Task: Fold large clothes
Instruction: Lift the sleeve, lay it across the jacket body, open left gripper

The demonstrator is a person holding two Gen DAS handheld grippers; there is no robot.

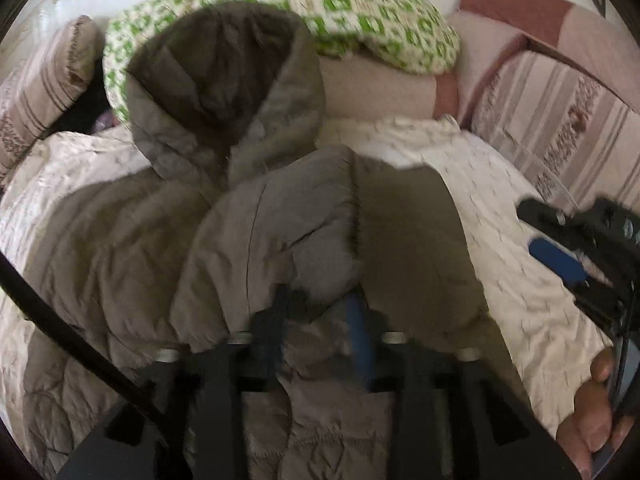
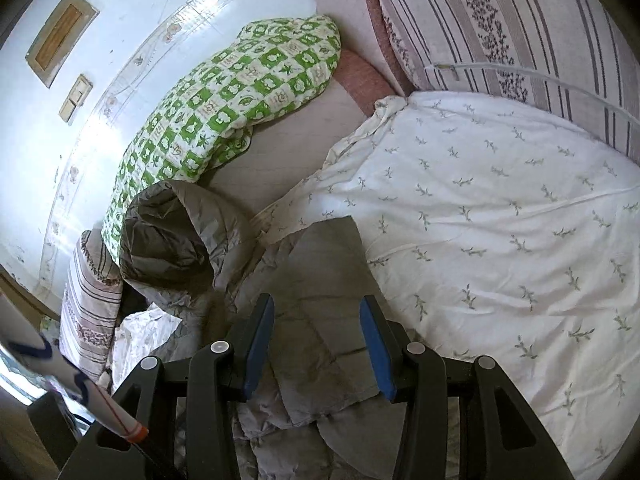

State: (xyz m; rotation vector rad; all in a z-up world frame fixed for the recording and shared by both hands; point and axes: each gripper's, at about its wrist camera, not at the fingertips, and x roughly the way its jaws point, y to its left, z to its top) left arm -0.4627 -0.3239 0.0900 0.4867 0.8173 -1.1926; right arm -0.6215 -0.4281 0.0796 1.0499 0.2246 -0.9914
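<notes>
One grey hooded padded jacket (image 1: 256,216) lies spread on a white leaf-print bedsheet (image 2: 500,200), its single hood (image 2: 176,236) pointing toward the one green-and-white checked quilt (image 2: 224,104) bundled against the wall. Two striped, floral-banded cushions frame the bed: one (image 2: 520,28) at the far side, another (image 2: 88,304) beside the hood.

Two hand-held grippers work the garment. The left gripper (image 1: 320,320) sits low over the jacket with a bunched fold of grey fabric between its two fingers; the view is blurred, and whether the pads press on the cloth cannot be told.

The right gripper (image 2: 318,344) hovers above a folded-over panel of the jacket, its two blue-padded fingers (image 2: 378,348) spread apart with nothing between them. In the left wrist view that same tool appears at the right edge, held by a person's hand (image 1: 588,420).

One wooden-framed panel (image 2: 60,36) and one switch plate (image 2: 76,96) hang on the pale wall.
</notes>
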